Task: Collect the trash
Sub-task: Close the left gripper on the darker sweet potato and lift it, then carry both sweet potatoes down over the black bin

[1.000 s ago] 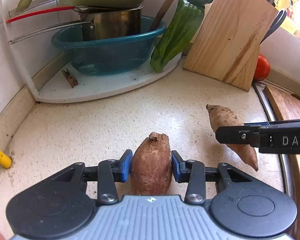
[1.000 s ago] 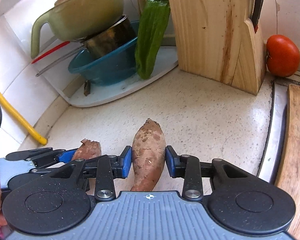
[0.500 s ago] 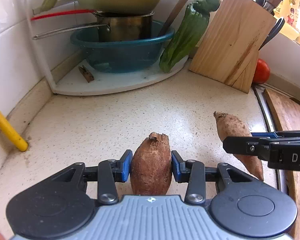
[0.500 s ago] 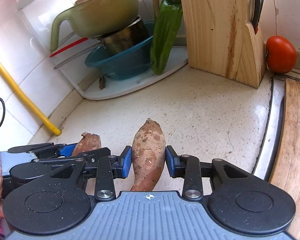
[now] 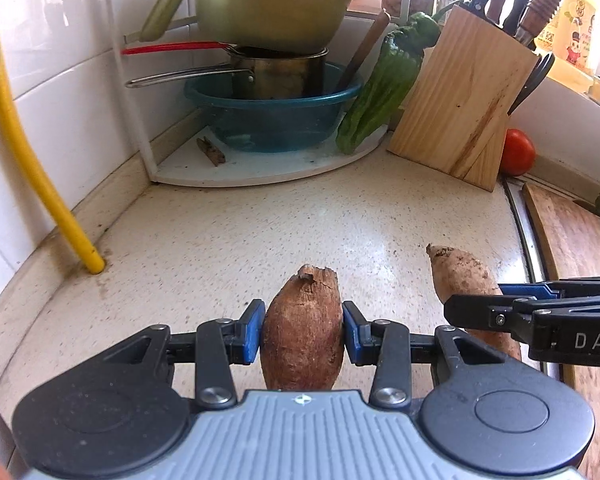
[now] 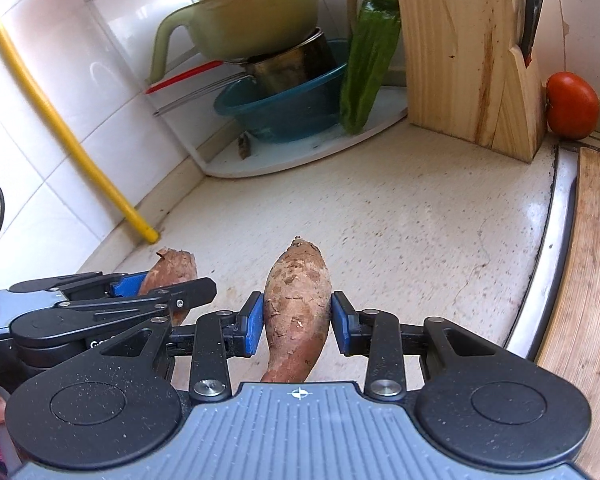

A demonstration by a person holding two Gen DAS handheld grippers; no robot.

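My left gripper (image 5: 303,331) is shut on a stubby brown sweet potato piece (image 5: 302,330) with a broken top, held over the speckled counter (image 5: 260,232). To its right in the left wrist view is the whole sweet potato (image 5: 466,280), gripped by the right gripper (image 5: 512,312). In the right wrist view my right gripper (image 6: 297,328) is shut on that long tapered sweet potato (image 6: 296,304). The left gripper (image 6: 160,296) with its stubby piece (image 6: 172,270) shows at the lower left there.
A white corner shelf (image 5: 268,166) at the back holds a teal basin (image 5: 272,116), a steel pot and a green colander (image 5: 268,8). A green pepper (image 5: 384,84), a wooden knife block (image 5: 460,100) and a tomato (image 5: 516,152) stand behind. A yellow pipe (image 5: 40,168) runs down at left; a wooden board (image 5: 572,248) lies at right.
Both grippers have pulled back from the corner shelf with their sweet potatoes still held. The shelf and knife block look farther off, and the yellow pipe has come into view.
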